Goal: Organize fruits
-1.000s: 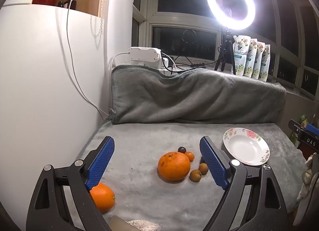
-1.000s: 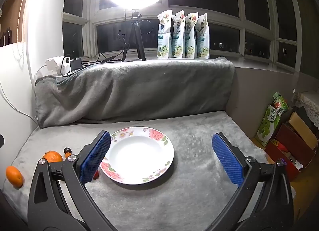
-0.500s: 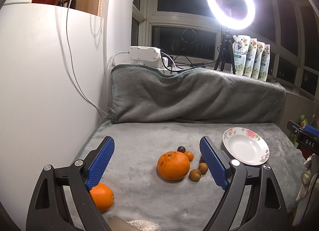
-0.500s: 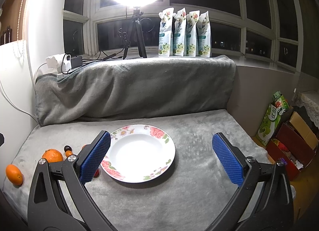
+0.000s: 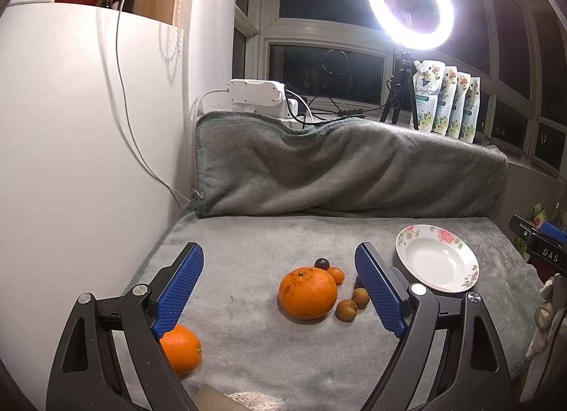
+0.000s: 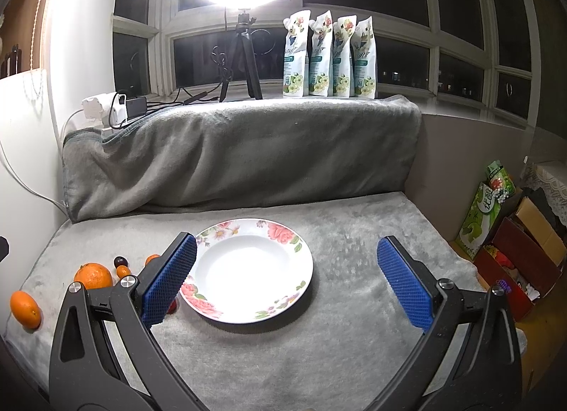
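Observation:
A large orange lies on the grey blanket, ringed by a dark grape, a small kumquat and two brown longans. A second orange rests behind the left finger of my left gripper, which is open and empty, hovering short of the fruit cluster. The floral plate sits at the right, empty. In the right wrist view the plate lies between the fingers of my open right gripper; the large orange and second orange show at far left.
A rolled grey blanket backs the surface. A ring light on a tripod, several pouches and a power strip stand on the sill. A white cabinet walls the left; boxes sit low on the right.
Both grippers have drifted slightly back and up, so the fruit and the plate sit a little farther away. Neither gripper's opening has changed.

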`<state>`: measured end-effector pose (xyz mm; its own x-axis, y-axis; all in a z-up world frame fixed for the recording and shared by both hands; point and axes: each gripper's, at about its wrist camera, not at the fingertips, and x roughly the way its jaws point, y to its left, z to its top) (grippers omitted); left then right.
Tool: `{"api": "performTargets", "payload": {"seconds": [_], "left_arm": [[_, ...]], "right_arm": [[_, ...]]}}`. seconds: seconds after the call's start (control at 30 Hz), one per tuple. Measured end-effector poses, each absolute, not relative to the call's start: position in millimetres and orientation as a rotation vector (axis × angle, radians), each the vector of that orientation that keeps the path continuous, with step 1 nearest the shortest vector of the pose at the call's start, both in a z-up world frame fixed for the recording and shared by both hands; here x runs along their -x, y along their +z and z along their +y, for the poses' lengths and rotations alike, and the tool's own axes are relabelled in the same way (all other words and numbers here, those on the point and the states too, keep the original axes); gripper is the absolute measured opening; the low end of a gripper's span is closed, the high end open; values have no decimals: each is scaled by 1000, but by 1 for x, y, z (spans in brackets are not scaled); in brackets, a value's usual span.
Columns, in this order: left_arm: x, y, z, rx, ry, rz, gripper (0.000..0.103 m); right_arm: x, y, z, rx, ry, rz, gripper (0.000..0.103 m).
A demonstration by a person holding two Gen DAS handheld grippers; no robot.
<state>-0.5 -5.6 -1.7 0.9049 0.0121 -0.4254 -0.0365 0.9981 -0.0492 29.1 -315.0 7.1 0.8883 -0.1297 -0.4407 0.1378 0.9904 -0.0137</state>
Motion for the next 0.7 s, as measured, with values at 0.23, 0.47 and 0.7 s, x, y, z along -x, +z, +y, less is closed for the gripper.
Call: {"api": "performTargets", "payload": {"seconds": [0.23,0.47,0.7], "left_arm": [[0,-3,-6,56,24,442,88],[0,-3,-6,57,23,443,88],[-1,-5,-6,60,23,448,88]], "right_arm": [[-27,6,-313,-17,-137,459,103],[-30,3,-315,-18,-134,462,103],[-29,1,-313,-17,-131,466,103]]}}
